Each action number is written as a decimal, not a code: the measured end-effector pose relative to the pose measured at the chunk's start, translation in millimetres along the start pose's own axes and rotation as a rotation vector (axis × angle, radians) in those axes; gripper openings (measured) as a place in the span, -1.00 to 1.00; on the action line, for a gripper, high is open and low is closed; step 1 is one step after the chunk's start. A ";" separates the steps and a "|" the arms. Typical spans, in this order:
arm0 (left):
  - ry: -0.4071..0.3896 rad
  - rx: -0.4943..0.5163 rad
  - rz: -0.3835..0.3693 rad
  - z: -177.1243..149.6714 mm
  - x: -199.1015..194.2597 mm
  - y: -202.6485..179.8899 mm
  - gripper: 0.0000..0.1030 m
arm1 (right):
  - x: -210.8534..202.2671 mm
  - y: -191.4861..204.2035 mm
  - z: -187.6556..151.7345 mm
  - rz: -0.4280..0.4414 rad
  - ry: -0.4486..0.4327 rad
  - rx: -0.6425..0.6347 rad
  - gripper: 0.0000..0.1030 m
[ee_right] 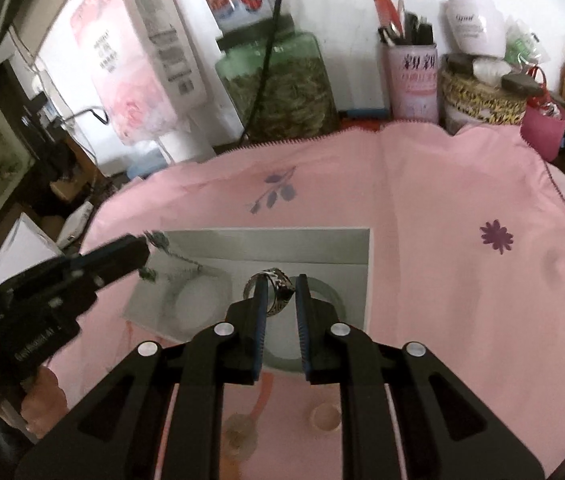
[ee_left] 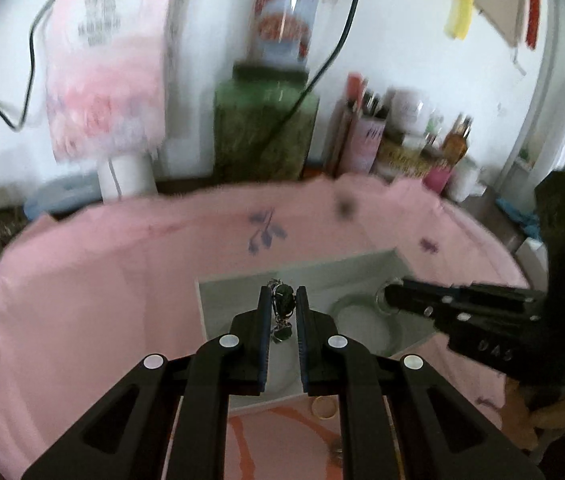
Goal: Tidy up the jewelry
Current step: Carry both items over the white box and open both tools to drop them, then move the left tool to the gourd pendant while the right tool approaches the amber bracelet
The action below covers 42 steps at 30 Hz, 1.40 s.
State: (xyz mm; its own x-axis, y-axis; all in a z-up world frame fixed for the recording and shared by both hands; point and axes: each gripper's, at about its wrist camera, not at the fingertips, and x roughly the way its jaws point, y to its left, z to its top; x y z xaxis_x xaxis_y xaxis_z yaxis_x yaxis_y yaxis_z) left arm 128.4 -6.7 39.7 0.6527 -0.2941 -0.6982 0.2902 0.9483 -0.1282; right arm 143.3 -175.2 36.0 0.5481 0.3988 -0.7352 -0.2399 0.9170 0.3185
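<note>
Overhead, clamped upright: beaded bracelet (ee_left: 282, 312) hanging lengthwise in left gripper (ee_left: 282, 300), wide ring (ee_right: 272, 290) on edge in right gripper (ee_right: 279, 292), above tray (ee_right: 322, 248).

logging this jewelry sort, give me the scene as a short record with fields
left gripper: shut on a dark beaded bracelet with charms hanging
right gripper: shut on a wide silver ring
box: grey, open, with round slots, under both grippers
surface: pink cloth with purple flower prints
loose pieces: gold ring on the orange-patterned mat near the box
background: green jar, pink pen cup, tissue pack
</note>
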 end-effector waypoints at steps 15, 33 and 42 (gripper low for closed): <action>-0.004 -0.026 0.024 -5.5 -4.4 3.0 0.06 | -36.3 -2.3 -2.1 -0.010 -0.106 -0.009 -0.07; 0.002 -0.026 0.111 -96.9 -87.3 28.3 0.39 | -91.2 14.7 -105.6 -0.079 -0.178 -0.120 0.74; 0.128 -0.047 0.031 -126.3 -67.3 31.0 0.39 | -81.7 5.3 -108.6 -0.092 -0.152 -0.109 0.74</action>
State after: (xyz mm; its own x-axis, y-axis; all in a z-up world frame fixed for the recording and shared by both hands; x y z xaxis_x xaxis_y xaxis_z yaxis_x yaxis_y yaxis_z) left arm 5.1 57.5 -6.2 0.5654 -0.2498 -0.7861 0.2361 0.9622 -0.1359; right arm 10.3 -203.1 32.8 0.6847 0.3164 -0.6565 -0.2640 0.9474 0.1812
